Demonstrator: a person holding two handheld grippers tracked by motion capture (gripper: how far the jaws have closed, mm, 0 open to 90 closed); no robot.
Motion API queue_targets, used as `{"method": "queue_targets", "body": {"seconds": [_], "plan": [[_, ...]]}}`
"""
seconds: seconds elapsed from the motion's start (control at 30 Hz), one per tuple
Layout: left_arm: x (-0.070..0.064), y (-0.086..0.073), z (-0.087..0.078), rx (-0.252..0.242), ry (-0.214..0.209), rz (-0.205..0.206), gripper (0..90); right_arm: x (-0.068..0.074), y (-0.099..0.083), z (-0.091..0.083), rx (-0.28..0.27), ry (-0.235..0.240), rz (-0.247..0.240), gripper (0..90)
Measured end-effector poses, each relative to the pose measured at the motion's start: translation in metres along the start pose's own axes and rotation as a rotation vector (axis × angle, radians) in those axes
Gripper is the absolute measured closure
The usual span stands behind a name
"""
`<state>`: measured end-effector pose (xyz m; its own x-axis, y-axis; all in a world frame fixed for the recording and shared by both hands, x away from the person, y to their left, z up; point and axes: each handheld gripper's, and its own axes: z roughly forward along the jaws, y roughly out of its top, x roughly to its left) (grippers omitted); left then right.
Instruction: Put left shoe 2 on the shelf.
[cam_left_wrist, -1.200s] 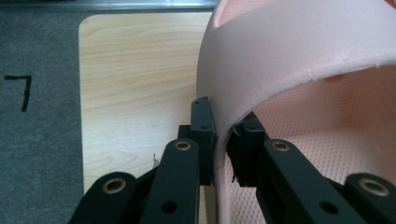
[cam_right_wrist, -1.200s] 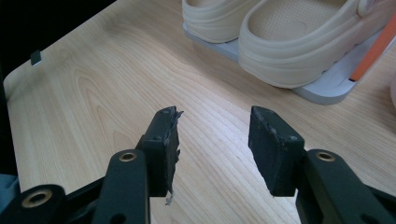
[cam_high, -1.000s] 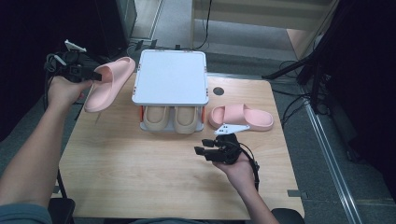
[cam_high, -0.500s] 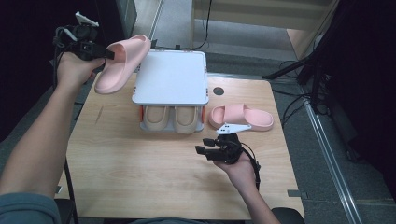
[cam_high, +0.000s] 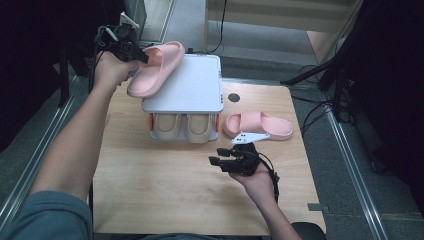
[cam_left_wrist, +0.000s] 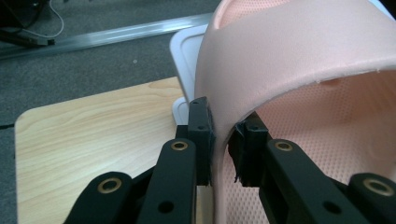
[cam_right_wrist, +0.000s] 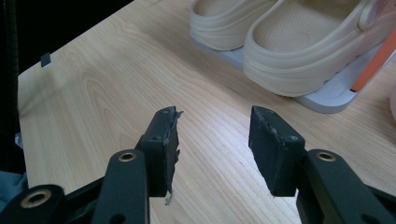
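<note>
While the left gripper (cam_high: 131, 50) is clamped on a slide's (cam_high: 156, 66) strap above the rack (cam_high: 200, 85), far left, right gripper (cam_high: 220, 161) jaws are held apart over the worktop (cam_high: 165, 200).

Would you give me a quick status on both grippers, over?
Left gripper shut on pink slipper, above white shelf. Right gripper open, low over table.
</note>
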<state>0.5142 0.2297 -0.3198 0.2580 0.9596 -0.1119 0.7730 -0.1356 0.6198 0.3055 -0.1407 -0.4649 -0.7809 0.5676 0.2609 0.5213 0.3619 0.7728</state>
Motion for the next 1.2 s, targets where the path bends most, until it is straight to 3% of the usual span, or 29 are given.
{"method": "queue_targets", "body": {"seconds": [0.1, 0.27, 0.67, 1.0, 1.2], "plan": [[-0.005, 0.001, 0.008, -0.003, 0.000, -0.017, 77.9, 0.001, 0.000, 0.001, 0.001, 0.005, -0.002, 53.1], [-0.011, 0.001, 0.013, -0.006, 0.013, -0.009, 76.8, 0.001, 0.001, 0.002, 0.006, 0.009, -0.008, 53.1], [-0.021, -0.002, 0.009, 0.034, -0.023, 0.000, 68.4, 0.002, 0.001, 0.004, 0.013, 0.008, -0.010, 52.9], [-0.029, -0.006, 0.007, 0.026, -0.033, 0.024, 66.8, 0.001, 0.001, 0.005, 0.014, 0.006, -0.011, 52.6], [-0.028, -0.009, 0.003, 0.015, -0.064, 0.011, 65.8, 0.001, 0.001, 0.004, 0.013, 0.004, -0.011, 52.2]]}}
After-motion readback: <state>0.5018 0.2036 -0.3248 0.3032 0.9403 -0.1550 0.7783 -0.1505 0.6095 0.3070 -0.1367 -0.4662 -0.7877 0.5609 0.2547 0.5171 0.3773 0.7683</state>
